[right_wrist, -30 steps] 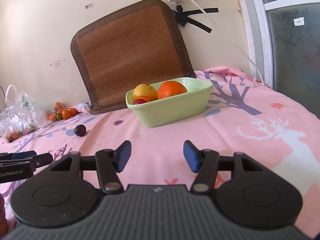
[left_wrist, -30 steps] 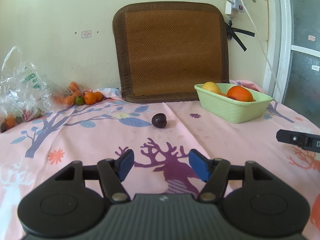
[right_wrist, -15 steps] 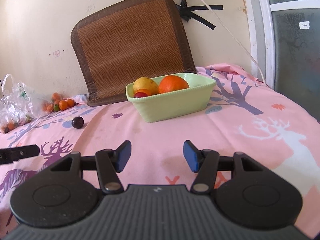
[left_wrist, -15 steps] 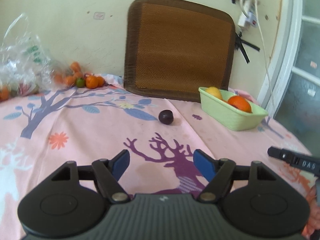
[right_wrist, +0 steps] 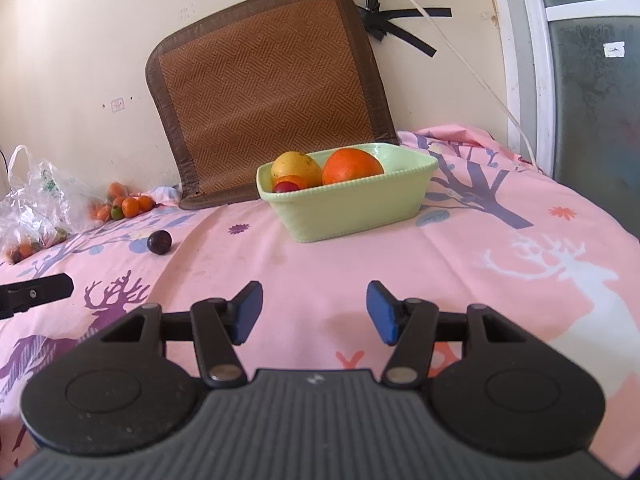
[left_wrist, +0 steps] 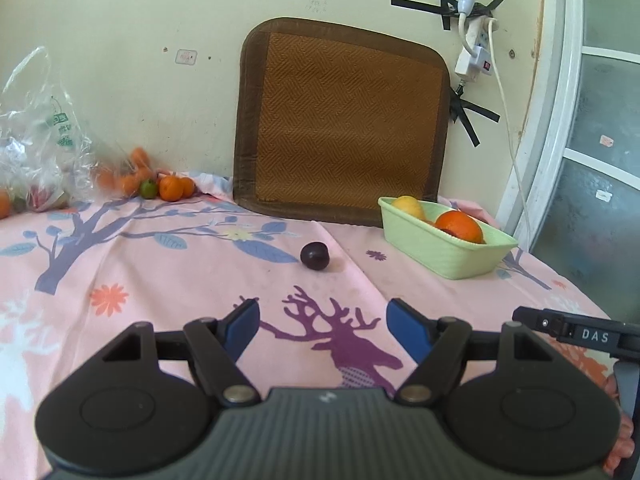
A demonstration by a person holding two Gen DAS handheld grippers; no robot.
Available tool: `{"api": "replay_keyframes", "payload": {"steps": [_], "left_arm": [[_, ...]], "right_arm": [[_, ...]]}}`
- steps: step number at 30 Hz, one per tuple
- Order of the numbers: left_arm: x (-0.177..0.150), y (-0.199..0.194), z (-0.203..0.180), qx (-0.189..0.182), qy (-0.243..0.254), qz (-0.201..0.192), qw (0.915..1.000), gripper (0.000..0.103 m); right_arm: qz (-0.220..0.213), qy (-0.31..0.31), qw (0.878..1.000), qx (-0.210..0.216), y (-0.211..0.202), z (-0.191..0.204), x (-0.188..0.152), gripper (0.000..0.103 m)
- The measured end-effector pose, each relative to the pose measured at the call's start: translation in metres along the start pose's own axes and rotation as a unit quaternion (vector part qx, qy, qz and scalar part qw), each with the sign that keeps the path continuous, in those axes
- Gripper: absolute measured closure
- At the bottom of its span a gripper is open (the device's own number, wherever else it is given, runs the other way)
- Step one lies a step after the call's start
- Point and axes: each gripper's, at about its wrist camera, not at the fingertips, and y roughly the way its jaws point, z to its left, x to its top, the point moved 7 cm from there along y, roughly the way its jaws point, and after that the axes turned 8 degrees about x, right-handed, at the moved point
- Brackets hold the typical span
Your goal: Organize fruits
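Observation:
A dark purple plum [left_wrist: 315, 255] lies alone on the pink cloth, ahead of my left gripper [left_wrist: 322, 330], which is open and empty. It also shows in the right wrist view [right_wrist: 159, 242], far left. A light green basket [left_wrist: 448, 256] stands at the right with an orange [left_wrist: 459, 226] and a yellow fruit [left_wrist: 407, 206] in it. In the right wrist view the basket [right_wrist: 348, 204] is straight ahead of my right gripper [right_wrist: 315, 312], open and empty; a small red fruit [right_wrist: 286, 186] also lies in it.
A brown woven mat [left_wrist: 340, 124] leans on the wall behind. Small oranges and a green fruit [left_wrist: 160, 186] lie at the back left beside a clear plastic bag [left_wrist: 36, 140] of fruit. A white cable [left_wrist: 508, 120] hangs at the right by the door frame.
My left gripper has swung left and a little back, so the plum now lies nearly straight ahead. My right gripper has drifted slightly; both stay open.

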Motion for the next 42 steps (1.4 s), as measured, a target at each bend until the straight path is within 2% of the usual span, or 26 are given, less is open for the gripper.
{"api": "replay_keyframes", "payload": {"steps": [7, 13, 21, 26, 28, 31, 34, 36, 39, 42], "left_arm": [[-0.001, 0.006, 0.009, -0.006, -0.029, 0.02, 0.9994, 0.033], [-0.004, 0.005, 0.003, -0.026, -0.012, 0.03, 0.9991, 0.033], [-0.01, 0.019, 0.006, -0.011, -0.025, 0.074, 0.9969, 0.033], [-0.01, 0.023, 0.003, -0.01, -0.019, 0.084, 0.9962, 0.031], [-0.007, 0.024, 0.003, -0.023, -0.016, 0.09, 0.9955, 0.031], [0.024, 0.028, 0.016, -0.03, 0.005, 0.071, 0.997, 0.031], [0.081, 0.04, 0.047, 0.011, 0.043, 0.02, 0.9988, 0.031], [0.112, 0.062, 0.071, 0.035, 0.081, -0.002, 0.9961, 0.031], [0.133, 0.118, 0.107, 0.074, 0.128, 0.013, 0.9889, 0.031], [0.141, 0.173, 0.135, 0.108, 0.137, 0.029, 0.9843, 0.034]], "right_arm": [[0.018, -0.015, 1.0, 0.02, 0.005, 0.005, -0.002, 0.043], [0.028, -0.034, 0.997, 0.058, 0.007, 0.016, -0.004, 0.043], [0.059, 0.001, 0.99, 0.124, 0.012, 0.017, -0.004, 0.043], [0.07, 0.037, 0.986, 0.146, 0.013, 0.01, -0.003, 0.043], [0.071, 0.047, 0.985, 0.149, 0.012, 0.008, -0.002, 0.043], [0.076, 0.054, 0.985, 0.147, 0.015, 0.006, 0.001, 0.043], [0.089, 0.024, 0.983, 0.156, 0.028, 0.015, 0.015, 0.043], [0.086, 0.012, 0.981, 0.175, 0.042, 0.028, 0.03, 0.043], [0.066, -0.001, 0.977, 0.203, 0.067, 0.054, 0.052, 0.043], [0.06, -0.008, 0.978, 0.202, 0.103, 0.075, 0.057, 0.043]]}}
